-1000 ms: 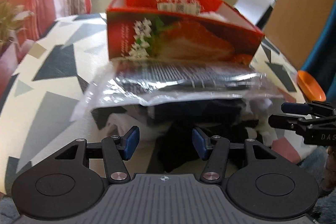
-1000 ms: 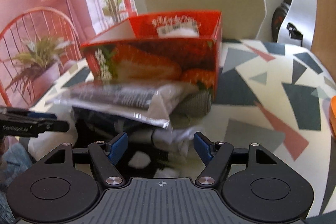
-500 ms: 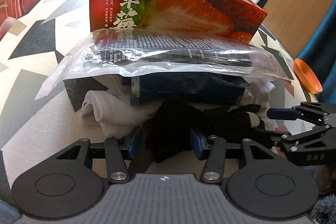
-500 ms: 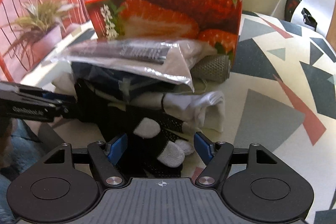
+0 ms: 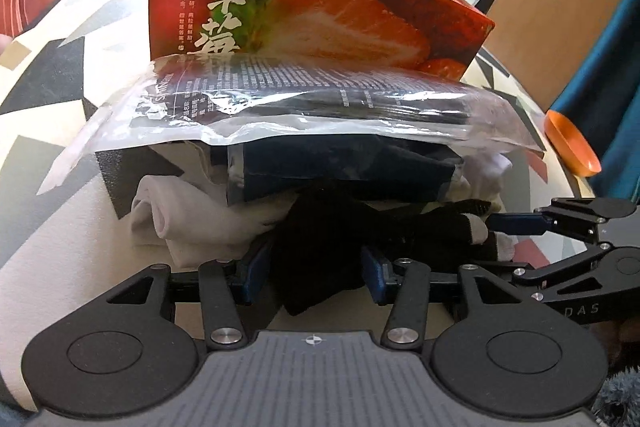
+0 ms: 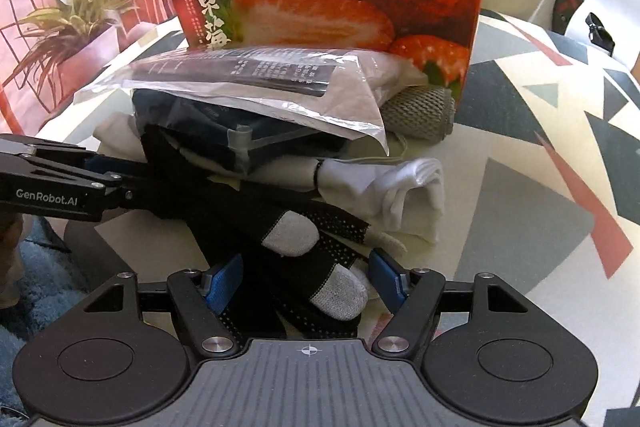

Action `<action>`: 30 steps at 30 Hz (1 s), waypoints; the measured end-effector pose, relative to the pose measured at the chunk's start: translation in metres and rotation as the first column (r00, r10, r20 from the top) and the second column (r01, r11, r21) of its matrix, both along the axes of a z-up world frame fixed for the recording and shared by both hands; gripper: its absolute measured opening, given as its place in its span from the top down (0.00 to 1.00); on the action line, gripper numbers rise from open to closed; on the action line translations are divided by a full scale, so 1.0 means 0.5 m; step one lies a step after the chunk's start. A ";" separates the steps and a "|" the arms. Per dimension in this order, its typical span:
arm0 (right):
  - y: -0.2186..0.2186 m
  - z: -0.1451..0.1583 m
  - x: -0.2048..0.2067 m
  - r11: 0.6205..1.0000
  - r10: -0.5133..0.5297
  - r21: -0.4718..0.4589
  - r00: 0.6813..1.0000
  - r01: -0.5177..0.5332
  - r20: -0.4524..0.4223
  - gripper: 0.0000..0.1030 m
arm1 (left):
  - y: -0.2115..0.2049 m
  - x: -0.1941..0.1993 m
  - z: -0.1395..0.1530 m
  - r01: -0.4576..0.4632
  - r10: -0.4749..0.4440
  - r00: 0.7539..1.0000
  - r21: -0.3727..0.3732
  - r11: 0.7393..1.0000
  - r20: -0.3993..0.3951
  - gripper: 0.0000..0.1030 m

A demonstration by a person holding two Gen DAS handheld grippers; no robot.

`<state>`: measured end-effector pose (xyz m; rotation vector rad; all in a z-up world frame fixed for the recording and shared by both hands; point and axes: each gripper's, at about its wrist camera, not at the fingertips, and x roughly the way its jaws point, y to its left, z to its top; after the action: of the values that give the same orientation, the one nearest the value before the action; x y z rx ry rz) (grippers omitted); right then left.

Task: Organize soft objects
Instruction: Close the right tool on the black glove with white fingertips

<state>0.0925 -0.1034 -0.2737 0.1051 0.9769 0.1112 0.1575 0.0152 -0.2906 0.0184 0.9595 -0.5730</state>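
The left gripper [image 5: 314,277] straddles the cuff end of a black glove [image 5: 320,247]; its blue pads [image 5: 252,277] sit at either side of the fabric, having just been closing, though whether they already pinch it I cannot tell. The right gripper [image 6: 306,281] stands with its pads [image 6: 222,281] spread either side of the same glove's grey-tipped fingers [image 6: 338,293], apparently clear of them, so it reads as released.

Just beyond both sets of fingers lies the heap of soft things: a rolled white sock [image 5: 176,211] left of the left gripper's fingers, another white sock [image 6: 400,187] ahead and right of the right gripper's, a dark packet [image 5: 340,167] under a clear plastic bag [image 5: 300,107] (printed text shows through it). Behind the heap stands an open strawberry box [image 5: 320,19] on the patterned table [image 6: 540,187]. A grey knitted roll [image 6: 420,111] rests against the box's foot.
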 end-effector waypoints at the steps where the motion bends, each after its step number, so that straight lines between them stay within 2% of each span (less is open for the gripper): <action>1: 0.001 0.000 0.000 1.000 0.001 -0.003 1.000 -0.001 -0.001 0.36 | -0.002 -0.001 0.000 0.005 -0.005 1.000 0.007 1.000 0.005 0.50; 4: 0.000 0.000 0.001 1.000 0.001 -0.007 1.000 -0.001 -0.003 0.36 | -0.007 -0.006 -0.001 0.015 -0.016 1.000 0.022 1.000 0.015 0.55; 6: 0.001 0.000 0.001 1.000 0.000 -0.007 1.000 0.000 -0.005 0.36 | -0.005 -0.007 -0.001 0.016 -0.016 1.000 0.014 1.000 0.009 0.67; 7: 0.001 0.000 0.001 1.000 0.001 -0.008 1.000 -0.001 -0.005 0.36 | -0.003 -0.006 -0.003 0.021 -0.021 1.000 0.001 1.000 -0.002 0.70; 11: 0.005 0.000 0.001 1.000 0.007 -0.016 1.000 -0.007 -0.005 0.38 | -0.004 -0.011 -0.004 0.029 -0.029 1.000 -0.004 1.000 -0.006 0.78; 14: 0.002 0.000 -0.002 1.000 0.008 -0.015 1.000 -0.008 -0.002 0.48 | -0.004 -0.013 -0.004 0.029 -0.029 1.000 -0.003 1.000 -0.004 0.81; 16: 0.001 0.003 -0.004 1.000 0.010 -0.004 1.000 -0.010 0.001 0.63 | -0.003 -0.015 -0.003 0.026 -0.026 1.000 -0.004 1.000 -0.004 0.82; 21: -0.007 0.004 -0.011 1.000 -0.009 0.015 1.000 0.008 0.003 0.77 | 0.005 -0.020 -0.001 0.019 -0.019 1.000 -0.009 1.000 -0.003 0.84; 25: -0.006 0.007 -0.017 1.000 -0.008 0.029 1.000 0.008 0.014 0.85 | 0.009 -0.027 0.005 0.017 -0.017 1.000 -0.009 1.000 0.005 0.84; 30: -0.005 0.019 -0.027 0.999 -0.011 0.045 0.999 0.008 0.046 0.86 | 0.015 -0.038 0.019 0.013 -0.012 1.000 -0.015 1.000 0.028 0.85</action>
<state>0.0788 -0.1057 -0.2640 0.1475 0.9279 0.1262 0.1387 0.0227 -0.2810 0.0192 0.9285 -0.5901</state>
